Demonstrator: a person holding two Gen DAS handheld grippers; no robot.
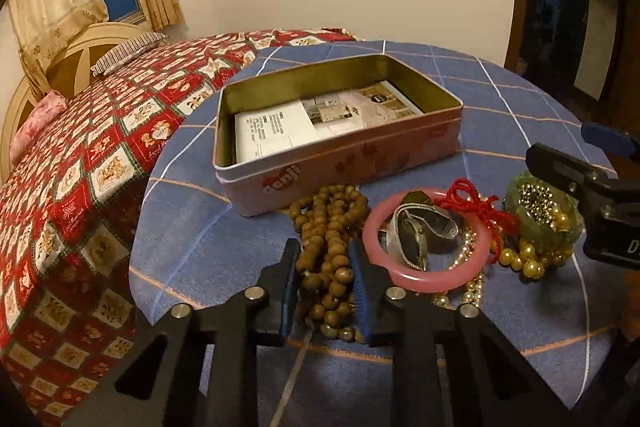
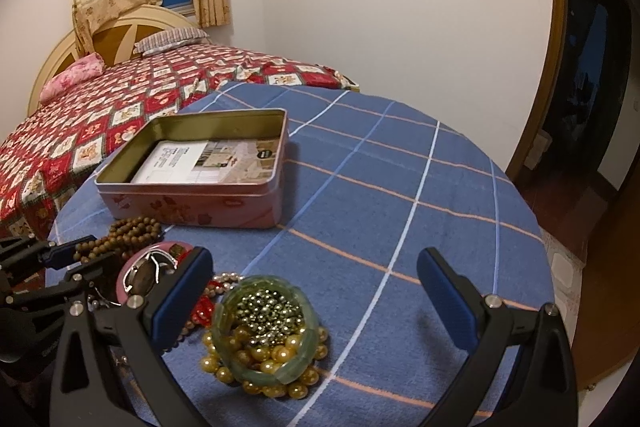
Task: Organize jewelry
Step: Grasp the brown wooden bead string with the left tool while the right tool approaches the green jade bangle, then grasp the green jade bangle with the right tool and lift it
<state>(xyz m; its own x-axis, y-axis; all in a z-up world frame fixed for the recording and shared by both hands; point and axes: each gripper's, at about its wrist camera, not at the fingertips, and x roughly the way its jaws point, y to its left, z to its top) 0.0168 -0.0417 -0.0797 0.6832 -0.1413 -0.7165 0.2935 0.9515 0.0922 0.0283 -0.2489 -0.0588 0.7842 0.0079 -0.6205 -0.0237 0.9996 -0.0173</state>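
The right gripper (image 2: 316, 291) stands wide open above the blue checked tablecloth (image 2: 400, 187). Between its fingers, nearer the left one, lies a green bangle (image 2: 266, 335) with small metallic beads (image 2: 268, 311) inside and golden pearls (image 2: 256, 359) around it. Behind sits an open pink tin (image 2: 200, 203) with a printed leaflet (image 2: 200, 163) in it. At the left are wooden beads (image 2: 124, 235), a pink bangle (image 2: 160, 251) and the left gripper (image 2: 60, 263); its jaw state is unclear. A bed (image 2: 120, 99) is beyond.

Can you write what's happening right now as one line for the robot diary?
left gripper: fingers around wooden bead strand | right gripper: open over green bangle | tin box: open, no jewelry inside
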